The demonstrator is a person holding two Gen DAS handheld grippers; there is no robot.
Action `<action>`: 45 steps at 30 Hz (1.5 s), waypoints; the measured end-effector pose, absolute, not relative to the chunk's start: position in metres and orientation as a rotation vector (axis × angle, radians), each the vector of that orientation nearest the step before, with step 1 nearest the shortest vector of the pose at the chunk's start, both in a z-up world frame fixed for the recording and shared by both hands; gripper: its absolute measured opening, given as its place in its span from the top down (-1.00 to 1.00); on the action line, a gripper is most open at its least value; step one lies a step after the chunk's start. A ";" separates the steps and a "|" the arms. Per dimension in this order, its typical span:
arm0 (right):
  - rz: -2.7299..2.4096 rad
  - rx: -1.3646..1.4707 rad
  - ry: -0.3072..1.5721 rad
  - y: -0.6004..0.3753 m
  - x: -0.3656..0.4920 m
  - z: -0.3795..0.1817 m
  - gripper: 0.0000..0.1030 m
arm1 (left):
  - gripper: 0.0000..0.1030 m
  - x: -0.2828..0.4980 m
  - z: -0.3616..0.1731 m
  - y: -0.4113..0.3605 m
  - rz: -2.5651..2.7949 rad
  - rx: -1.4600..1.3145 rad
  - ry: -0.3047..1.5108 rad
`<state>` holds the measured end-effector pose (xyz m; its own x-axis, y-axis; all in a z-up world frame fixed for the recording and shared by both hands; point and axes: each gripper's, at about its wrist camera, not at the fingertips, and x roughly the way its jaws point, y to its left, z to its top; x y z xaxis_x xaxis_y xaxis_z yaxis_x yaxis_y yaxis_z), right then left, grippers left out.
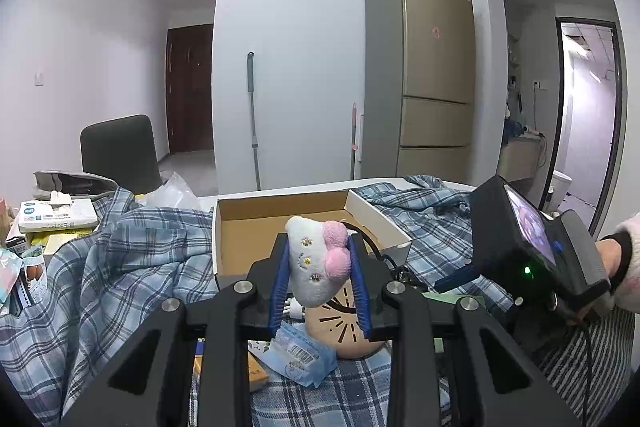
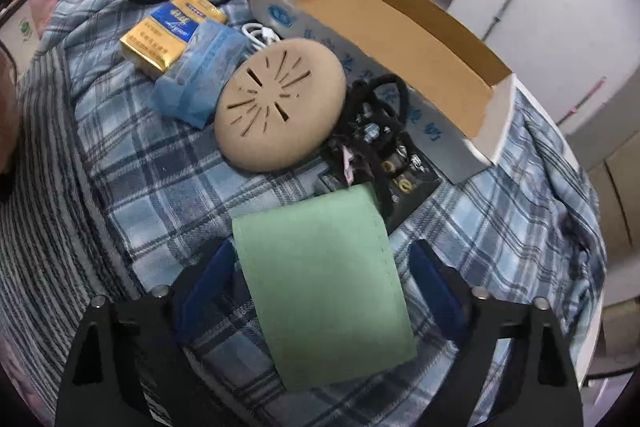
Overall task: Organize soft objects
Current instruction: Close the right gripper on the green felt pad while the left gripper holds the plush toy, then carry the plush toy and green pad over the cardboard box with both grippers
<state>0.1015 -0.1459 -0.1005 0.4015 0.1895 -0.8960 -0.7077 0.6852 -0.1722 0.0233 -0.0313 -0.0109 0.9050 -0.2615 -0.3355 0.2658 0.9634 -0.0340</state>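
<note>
My left gripper [image 1: 318,247] is shut on a white plush toy with pink bumps [image 1: 312,267], held above the plaid blanket just in front of an open cardboard box [image 1: 256,223]. In the right wrist view my right gripper [image 2: 322,255] points down at a folded green cloth [image 2: 324,287] lying on the blanket. The cloth sits between the blue pads [image 2: 212,279], which stand clear of its edges, so the gripper is open. Beyond it lie a tan round pad with slits [image 2: 280,103] and the cardboard box [image 2: 400,39], which holds nothing.
A black tangle of cords and small items [image 2: 380,131] lies between the cloth and the box. A blue packet [image 2: 200,67], a yellow-blue pack [image 2: 168,31] and a white cable [image 2: 260,33] lie to the left. The plaid blanket [image 2: 160,167] covers the table. A hand [image 1: 624,259] holds the right gripper.
</note>
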 end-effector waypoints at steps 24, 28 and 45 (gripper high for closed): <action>0.326 -0.059 0.880 -0.160 0.114 -0.071 -0.33 | 0.43 0.017 -0.007 -0.023 -0.203 -0.011 0.305; 0.330 -0.003 0.930 -0.169 0.125 -0.085 -0.35 | 0.43 0.017 -0.007 -0.025 -0.202 0.001 0.304; 0.219 0.118 0.698 -0.184 0.108 -0.069 -0.73 | 0.43 0.020 -0.010 -0.028 -0.201 0.020 0.319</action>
<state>0.1085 -0.1840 -0.0689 0.7446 0.2391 -0.6233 -0.1604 0.9704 0.1806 0.0203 -0.0284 -0.0098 0.9297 -0.1936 -0.3132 0.1998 0.9798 -0.0124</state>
